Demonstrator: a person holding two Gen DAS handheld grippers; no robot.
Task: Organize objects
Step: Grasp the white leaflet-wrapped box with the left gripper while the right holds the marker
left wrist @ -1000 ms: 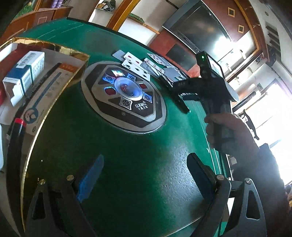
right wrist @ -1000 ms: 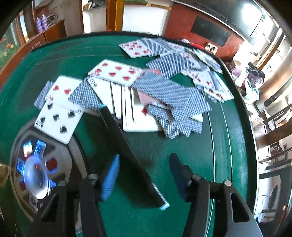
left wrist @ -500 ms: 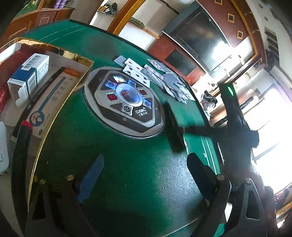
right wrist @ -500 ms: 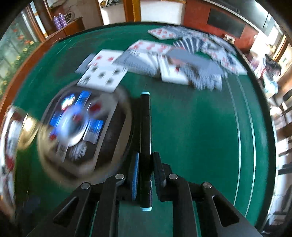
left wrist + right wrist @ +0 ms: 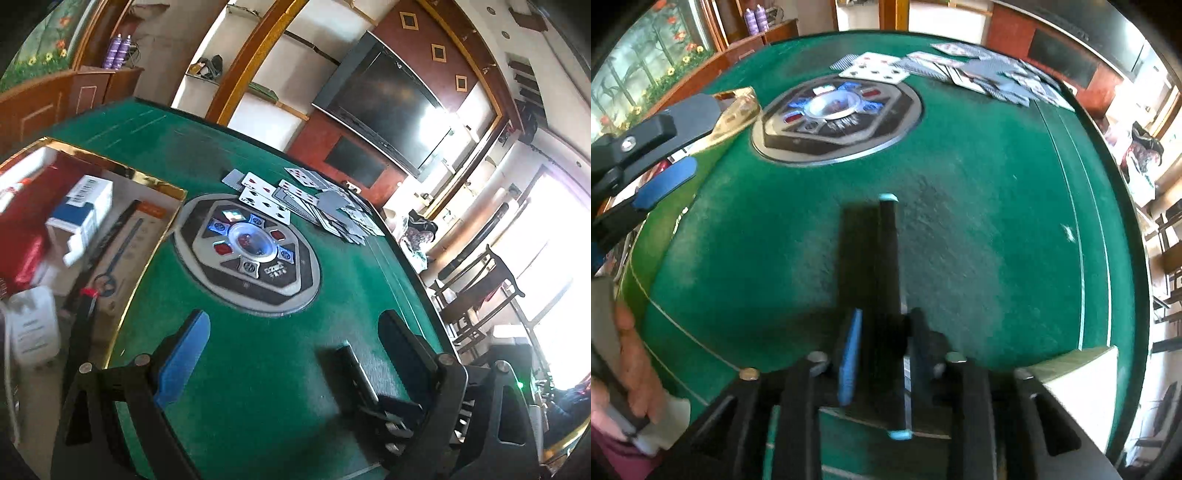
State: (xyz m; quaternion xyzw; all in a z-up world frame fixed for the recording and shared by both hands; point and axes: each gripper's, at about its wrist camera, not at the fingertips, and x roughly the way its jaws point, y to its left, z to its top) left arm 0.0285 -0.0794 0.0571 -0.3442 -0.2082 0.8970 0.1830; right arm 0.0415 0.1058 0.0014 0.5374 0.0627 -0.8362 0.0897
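Black gripper point(image 5: 877, 354) frames, blue pads point(image 5: 849, 362), silver screws.

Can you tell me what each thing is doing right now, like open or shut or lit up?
Left gripper: open, empty.
Right gripper: shut on the long black bar with light-blue ends.
Round grey control panel: lit blue.
Scattered playing cards: some face up, some face down.
Gold-rimmed box: open, holding boxes.

Right tool point(image 5: 881, 350): a second ago open above the black bar point(image 5: 888, 266); now clamped on it.
Black bar: was lying by the playing cards point(image 5: 964, 70); now lifted, carried toward the surface's near edge.
Left tool point(image 5: 291, 354): right tool now beside it.
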